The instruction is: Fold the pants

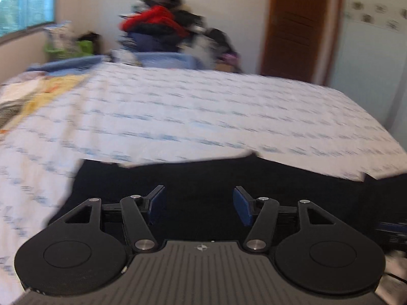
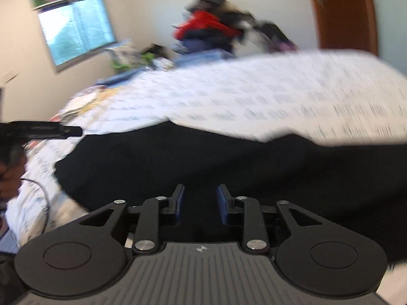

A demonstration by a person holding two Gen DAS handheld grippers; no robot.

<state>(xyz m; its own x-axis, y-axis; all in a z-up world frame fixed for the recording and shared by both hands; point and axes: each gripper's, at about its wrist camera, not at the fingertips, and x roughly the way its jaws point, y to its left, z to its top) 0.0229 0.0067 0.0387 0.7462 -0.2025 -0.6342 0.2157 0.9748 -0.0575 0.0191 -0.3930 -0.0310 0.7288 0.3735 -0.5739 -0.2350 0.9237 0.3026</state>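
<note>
Dark navy, almost black pants (image 1: 203, 178) lie flat at the near edge of the bed, also in the right wrist view (image 2: 203, 157). My left gripper (image 1: 198, 200) is open and empty, its blue pads (image 1: 243, 208) wide apart, low over the pants. My right gripper (image 2: 199, 200) is open with a narrower gap, nothing between its blue pads (image 2: 221, 206), also low over the pants. The left gripper's tip (image 2: 63, 131) shows at the left edge of the right wrist view. Both views are motion-blurred.
The bed has a white sheet with blue print (image 1: 203, 111). A pile of clothes with a red item (image 1: 157, 25) sits beyond the bed. A window (image 2: 76, 30) is at the left, a brown door (image 1: 300, 25) at the right. A colourful cloth (image 1: 30, 96) lies on the bed's left.
</note>
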